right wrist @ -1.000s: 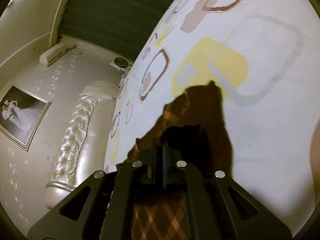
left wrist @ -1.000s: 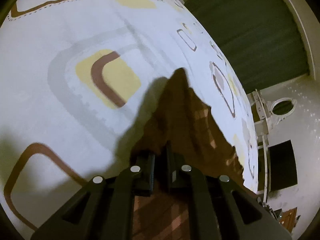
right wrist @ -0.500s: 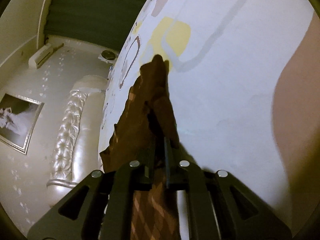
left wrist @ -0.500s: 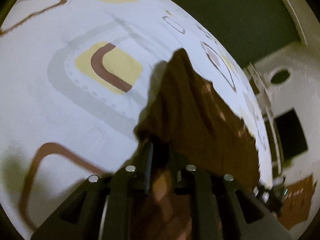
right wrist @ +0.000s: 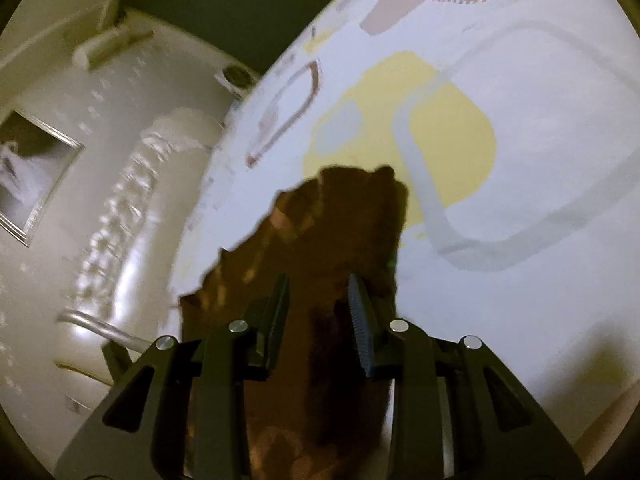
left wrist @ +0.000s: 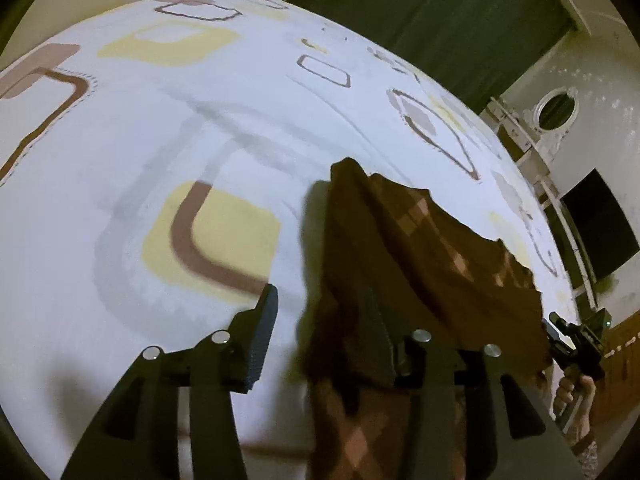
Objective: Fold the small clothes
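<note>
The left gripper [left wrist: 320, 320] has its fingers spread wide apart above a white sheet [left wrist: 200, 128] printed with yellow and brown rounded squares. Its left finger [left wrist: 262, 332] stands clear over bare sheet, while its right finger is largely hidden behind a brown checked cloth [left wrist: 420, 248]. The cloth lies on the sheet between and to the right of these fingers, running forward to a blunt point and spreading right toward the sheet's edge; whether the right finger touches it cannot be told. At the far right of this view, the right gripper [left wrist: 576, 338] shows beyond the cloth's jagged edge, held in a hand [left wrist: 576, 394]. In the right wrist view, the right gripper [right wrist: 318, 300] also has its fingers parted, with nothing clamped between them. The cloth [right wrist: 332, 220] lies directly under and ahead of the gap, its darker fold passing between the fingers and its ragged left edge reaching toward the sheet's [right wrist: 540, 160] border. To the left stands a pale tufted headboard [right wrist: 120, 240], with a framed picture [right wrist: 32, 176] on the wall.
</note>
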Demonstrator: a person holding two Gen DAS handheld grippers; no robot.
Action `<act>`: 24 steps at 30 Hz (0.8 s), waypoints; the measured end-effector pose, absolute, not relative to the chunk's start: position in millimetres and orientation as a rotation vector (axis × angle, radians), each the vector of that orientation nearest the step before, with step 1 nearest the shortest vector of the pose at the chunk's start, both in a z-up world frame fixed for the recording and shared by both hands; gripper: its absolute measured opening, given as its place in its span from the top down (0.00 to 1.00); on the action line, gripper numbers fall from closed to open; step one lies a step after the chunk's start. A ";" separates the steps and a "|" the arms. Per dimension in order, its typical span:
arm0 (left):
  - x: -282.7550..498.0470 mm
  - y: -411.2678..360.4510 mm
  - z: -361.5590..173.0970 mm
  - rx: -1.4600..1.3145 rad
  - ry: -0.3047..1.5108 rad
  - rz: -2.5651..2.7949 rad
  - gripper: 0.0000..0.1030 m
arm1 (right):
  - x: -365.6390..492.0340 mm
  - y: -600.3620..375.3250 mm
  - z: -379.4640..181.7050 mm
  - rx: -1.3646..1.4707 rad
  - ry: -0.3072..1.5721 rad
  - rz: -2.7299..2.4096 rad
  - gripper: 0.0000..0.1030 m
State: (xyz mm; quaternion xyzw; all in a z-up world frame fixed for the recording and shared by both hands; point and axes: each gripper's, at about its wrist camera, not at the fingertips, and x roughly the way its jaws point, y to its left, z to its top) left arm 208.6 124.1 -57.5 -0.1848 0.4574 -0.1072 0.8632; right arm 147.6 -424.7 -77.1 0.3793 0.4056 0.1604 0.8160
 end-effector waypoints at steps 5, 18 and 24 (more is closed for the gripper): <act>232.3 123.6 -67.7 -0.406 0.974 -0.222 0.54 | 148.4 -411.7 -78.7 0.717 0.918 0.354 0.94; 287.5 116.7 -75.7 -0.382 0.968 -0.239 0.40 | 148.0 -422.0 -85.8 0.752 0.843 0.314 0.95; 292.4 130.3 -80.6 -0.363 0.981 -0.166 0.75 | 147.3 -421.3 -82.9 0.740 0.816 0.318 0.95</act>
